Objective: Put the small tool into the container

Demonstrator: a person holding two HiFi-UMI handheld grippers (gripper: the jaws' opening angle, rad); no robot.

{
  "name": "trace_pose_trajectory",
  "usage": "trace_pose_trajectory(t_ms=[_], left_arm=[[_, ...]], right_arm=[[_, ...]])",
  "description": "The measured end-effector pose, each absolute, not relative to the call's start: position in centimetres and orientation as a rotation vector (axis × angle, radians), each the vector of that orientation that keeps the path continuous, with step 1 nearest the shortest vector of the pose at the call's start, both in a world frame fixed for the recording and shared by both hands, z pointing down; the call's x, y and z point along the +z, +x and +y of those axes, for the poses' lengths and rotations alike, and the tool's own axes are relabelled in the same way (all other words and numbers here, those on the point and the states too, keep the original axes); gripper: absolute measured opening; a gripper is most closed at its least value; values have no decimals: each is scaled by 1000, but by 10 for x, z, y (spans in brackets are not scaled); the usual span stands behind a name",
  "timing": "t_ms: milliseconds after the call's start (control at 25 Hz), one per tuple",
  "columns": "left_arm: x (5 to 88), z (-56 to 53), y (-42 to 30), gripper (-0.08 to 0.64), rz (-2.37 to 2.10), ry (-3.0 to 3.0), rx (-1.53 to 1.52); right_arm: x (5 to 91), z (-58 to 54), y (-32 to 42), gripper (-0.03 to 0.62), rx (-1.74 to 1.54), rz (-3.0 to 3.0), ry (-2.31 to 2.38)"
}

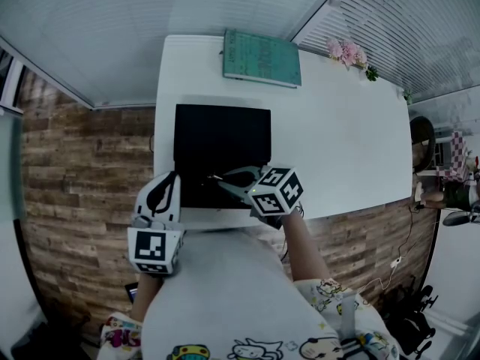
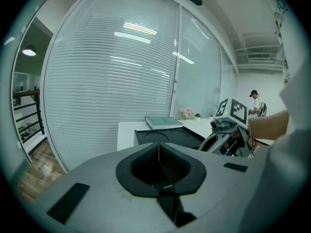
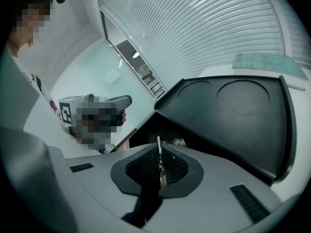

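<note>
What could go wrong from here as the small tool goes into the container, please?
The small tool is thin and pinched edge-on in the right tongs, so it might twist or slip early. The tongs hang near the container's front edge; a release there could miss onto the table.

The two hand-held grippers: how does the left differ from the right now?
The right hand-held gripper pinches the small tool; the left hand-held gripper holds nothing. The right one reaches over the black container; the left one is beside it, off its left edge. Both have their jaws together.
</note>
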State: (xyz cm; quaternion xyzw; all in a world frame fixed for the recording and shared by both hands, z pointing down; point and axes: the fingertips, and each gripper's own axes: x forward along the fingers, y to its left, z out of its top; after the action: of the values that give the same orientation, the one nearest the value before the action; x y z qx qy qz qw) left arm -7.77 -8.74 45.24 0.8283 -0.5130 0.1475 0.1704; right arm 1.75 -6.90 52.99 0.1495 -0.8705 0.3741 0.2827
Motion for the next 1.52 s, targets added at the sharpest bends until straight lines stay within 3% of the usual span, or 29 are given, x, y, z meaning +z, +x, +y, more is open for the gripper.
trace_pose_trajectory(t_ms=[720, 1520], left_arm=[[457, -81, -77, 9, -1443, 2350, 414], [458, -79, -82, 9, -1447, 2354, 393]], right_arm=[[546, -68, 20, 20, 871, -2211, 444], [543, -76, 28, 89, 833, -2175, 536]])
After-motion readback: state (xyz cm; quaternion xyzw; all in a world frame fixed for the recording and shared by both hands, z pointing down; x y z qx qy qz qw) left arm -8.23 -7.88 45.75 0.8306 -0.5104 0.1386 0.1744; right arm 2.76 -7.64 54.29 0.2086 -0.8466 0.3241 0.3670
